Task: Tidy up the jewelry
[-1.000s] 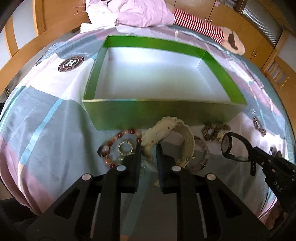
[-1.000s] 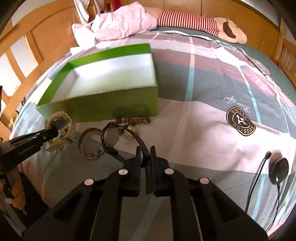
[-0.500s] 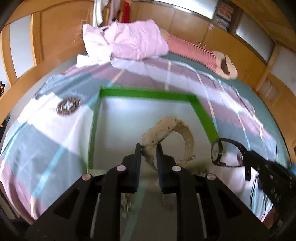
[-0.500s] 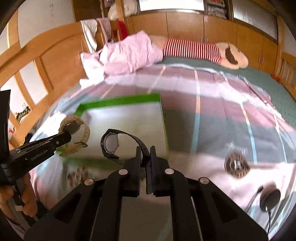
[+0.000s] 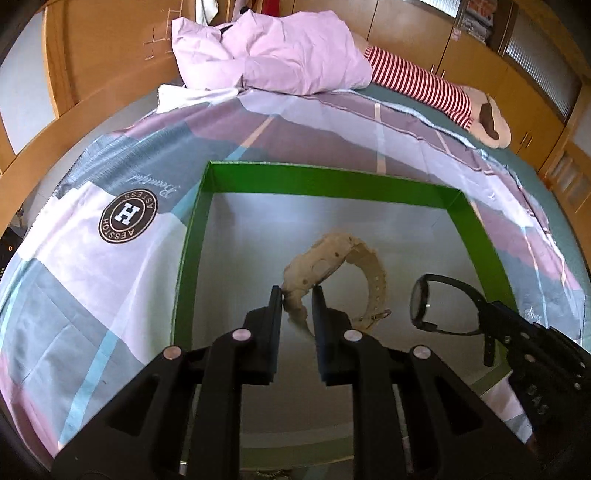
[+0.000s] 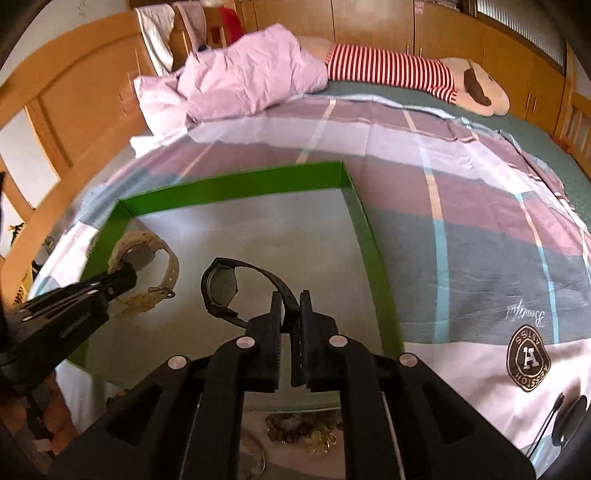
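Jewelry here is two watches, both hanging over the inside of the green box [image 5: 325, 177]. The left gripper [image 5: 297, 295] has the strap of the cream watch [image 5: 332, 266] between its fingers and its jaws are opening; whether the pads press the strap I cannot tell. The right gripper [image 6: 291, 301] is pinched tight on the strap of the black watch [image 6: 221, 284], dial hanging toward the left. Nearest, by the box's near wall, a heap of brownish beads [image 6: 303, 428] lies on the bedsheet [image 6: 461, 229].

The box has a pale floor and low green walls – it sits on a bed. The sheet is in blocks of lilac, mauve and grey with light blue stripes. Round brown logo [image 5: 127, 217] reads "AESSTOH" around a large H, with a script word beside it that I cannot read surely. Further back lie a crumpled pink quilt [image 5: 280, 51] and a plush toy [image 6: 424, 77] in red-white stripes – behind them, wooden cupboards [image 6: 369, 18].
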